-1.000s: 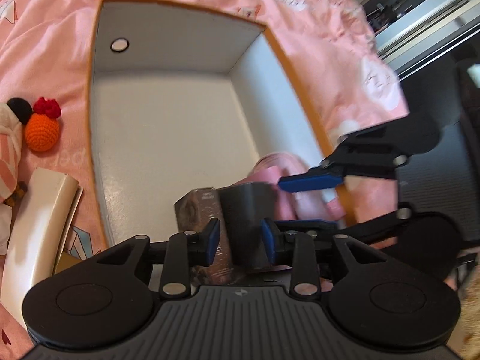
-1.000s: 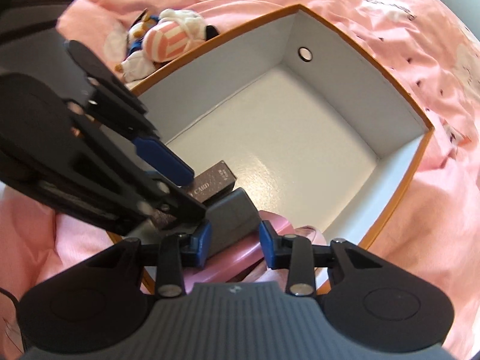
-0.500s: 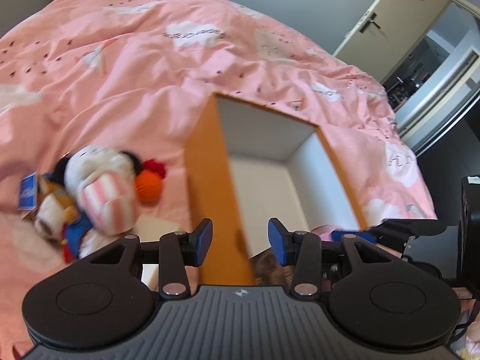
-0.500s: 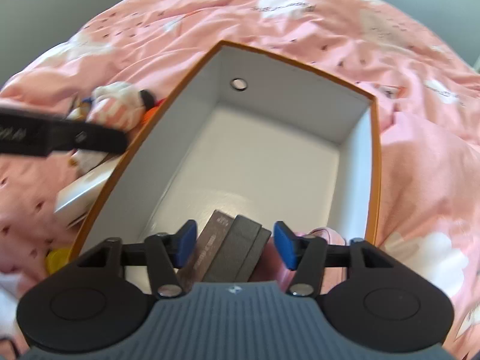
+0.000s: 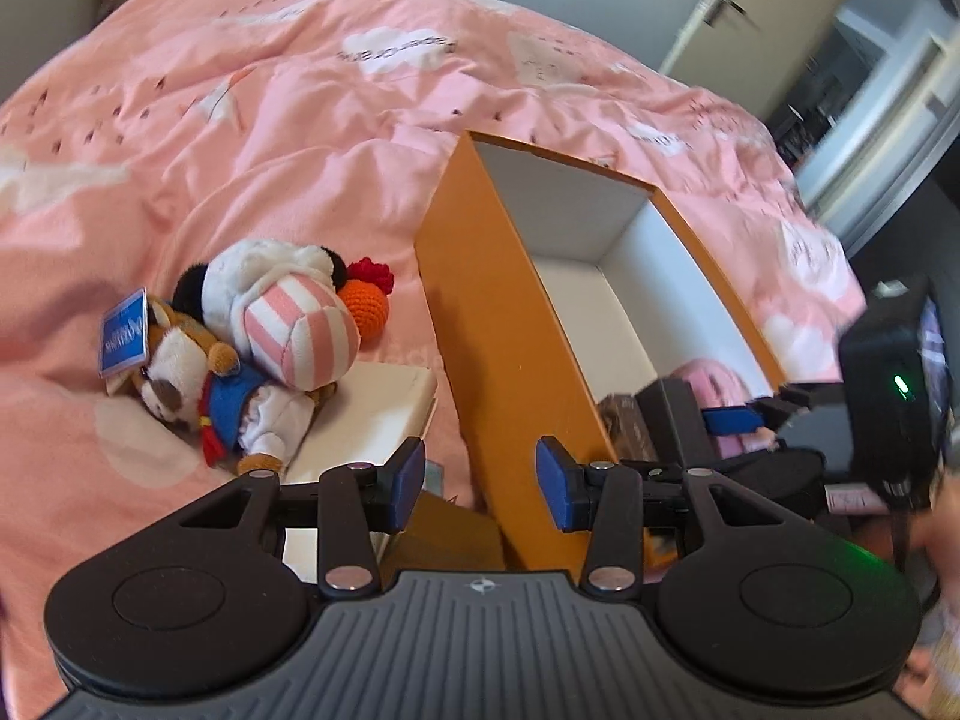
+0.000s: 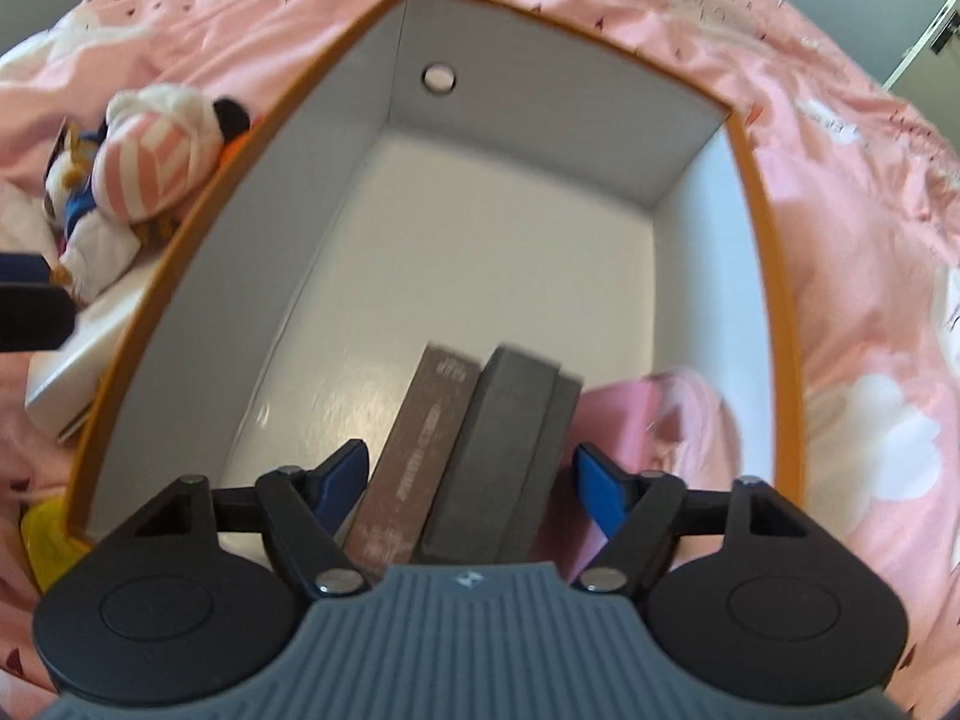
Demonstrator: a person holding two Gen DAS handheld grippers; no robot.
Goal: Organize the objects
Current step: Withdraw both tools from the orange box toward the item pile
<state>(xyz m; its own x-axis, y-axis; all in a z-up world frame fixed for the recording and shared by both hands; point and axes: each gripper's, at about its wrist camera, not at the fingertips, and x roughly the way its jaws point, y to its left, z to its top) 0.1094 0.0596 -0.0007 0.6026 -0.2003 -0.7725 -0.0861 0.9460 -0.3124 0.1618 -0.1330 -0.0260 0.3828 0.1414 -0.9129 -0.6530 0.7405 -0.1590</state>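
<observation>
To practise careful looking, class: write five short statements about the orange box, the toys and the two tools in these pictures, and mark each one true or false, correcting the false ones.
1. The orange box lies on a pink bedspread. True.
2. The striped plush toy is inside the box. False: it lies outside, on the bedspread beside the box.
3. The right tool is open above a brown box and a dark grey box in the orange box. True.
4. The left tool grips the crocheted orange ball. False: it is open and empty.
5. The orange box is packed full. False: most of its white floor is bare.
</observation>
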